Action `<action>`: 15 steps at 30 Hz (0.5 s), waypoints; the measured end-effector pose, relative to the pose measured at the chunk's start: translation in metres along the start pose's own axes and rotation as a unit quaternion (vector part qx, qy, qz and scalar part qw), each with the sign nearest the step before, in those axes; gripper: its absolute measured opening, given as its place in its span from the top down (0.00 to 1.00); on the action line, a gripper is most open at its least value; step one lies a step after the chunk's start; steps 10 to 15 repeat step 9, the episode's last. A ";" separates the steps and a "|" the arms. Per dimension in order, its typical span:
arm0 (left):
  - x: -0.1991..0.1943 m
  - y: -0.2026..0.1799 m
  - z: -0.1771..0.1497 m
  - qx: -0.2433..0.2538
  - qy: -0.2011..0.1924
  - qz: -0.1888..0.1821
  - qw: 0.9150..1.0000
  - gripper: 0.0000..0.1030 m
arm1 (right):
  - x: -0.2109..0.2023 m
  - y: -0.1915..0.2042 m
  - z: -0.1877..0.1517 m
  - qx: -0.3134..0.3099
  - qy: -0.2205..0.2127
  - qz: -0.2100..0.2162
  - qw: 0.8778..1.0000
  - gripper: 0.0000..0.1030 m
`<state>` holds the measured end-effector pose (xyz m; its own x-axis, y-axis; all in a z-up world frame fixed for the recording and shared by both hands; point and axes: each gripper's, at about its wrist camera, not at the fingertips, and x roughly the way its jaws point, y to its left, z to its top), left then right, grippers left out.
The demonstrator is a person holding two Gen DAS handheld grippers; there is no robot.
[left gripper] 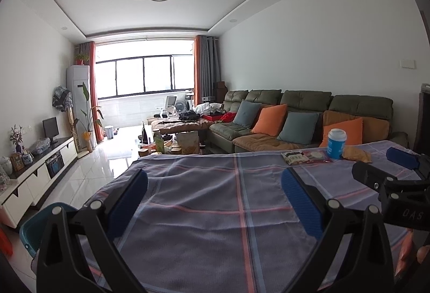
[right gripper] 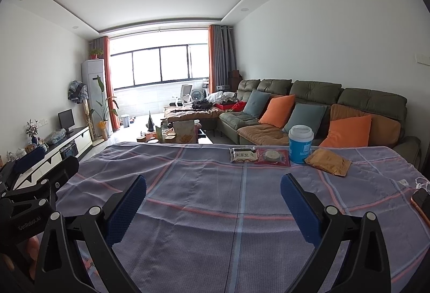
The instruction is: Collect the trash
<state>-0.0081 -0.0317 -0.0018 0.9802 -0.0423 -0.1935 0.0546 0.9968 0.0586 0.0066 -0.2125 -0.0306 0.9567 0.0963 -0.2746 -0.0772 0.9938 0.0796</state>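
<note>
- Left gripper [left gripper: 215, 201]: fingers spread wide, nothing between them, low over the checked tablecloth [left gripper: 204, 234].
- Right gripper [right gripper: 213, 208]: fingers also spread wide and empty, over the same cloth.
- Phone [right gripper: 422, 203] at 3 o'clock on the table edge, cable beside it; only the right view shows it.
- Blue bin [left gripper: 33, 228] at 8 o'clock beside the table, low on the floor; only the left view shows it. Its inside is hidden, so I cannot tell what it holds.
- Trash at 1 o'clock along the far table edge: green packet [right gripper: 243, 154], red packet [right gripper: 272, 156] just beside it, blue cup [right gripper: 300, 144] with a white lid standing upright, brown pouch [right gripper: 328, 164] just right of the cup.
- Progress, as a judgement: four pieces lie on the table, neither gripper holds any, so these remain to be collected. How much has already gone to the bin cannot be told.
- Sofa [right gripper: 322, 115] with cushions beyond the table.
</note>
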 end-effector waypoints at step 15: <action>0.052 0.009 0.004 -0.019 0.117 -0.031 0.992 0.03 | 0.023 -0.026 0.001 0.002 0.061 -0.013 0.998 0.04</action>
